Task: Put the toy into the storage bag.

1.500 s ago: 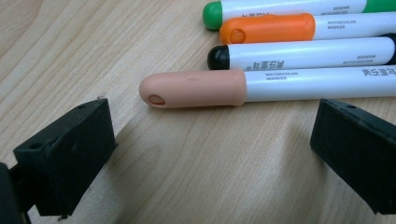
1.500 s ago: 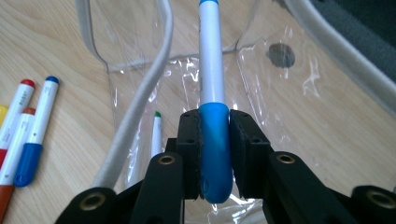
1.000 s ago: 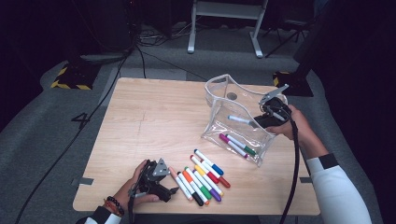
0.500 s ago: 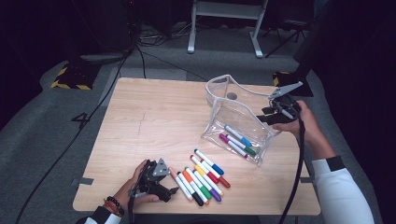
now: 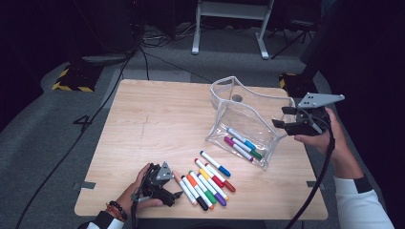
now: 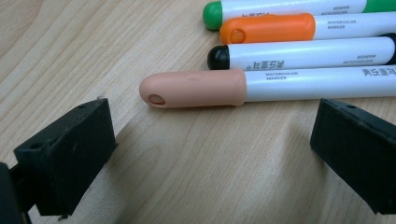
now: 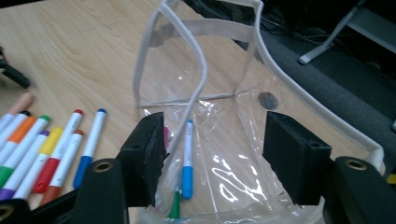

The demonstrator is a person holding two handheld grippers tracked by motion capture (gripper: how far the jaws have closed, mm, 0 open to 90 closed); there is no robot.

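Left claw (image 5: 177, 194): jaws apart, low on the surface (image 5: 157, 124), just short of the peach marker (image 6: 261, 86).
Right claw (image 5: 278, 117): jaws apart, at the pouch (image 5: 241, 114) rim, holding nothing.
Pouch: right side of surface, markers inside.

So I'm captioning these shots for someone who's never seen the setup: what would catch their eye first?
Probably the row of coloured markers fanned out at the near edge of the wooden table, just beside the open left claw. Next, the clear plastic pouch standing open at the right of the table with a few markers inside, the open right claw just off its right side.
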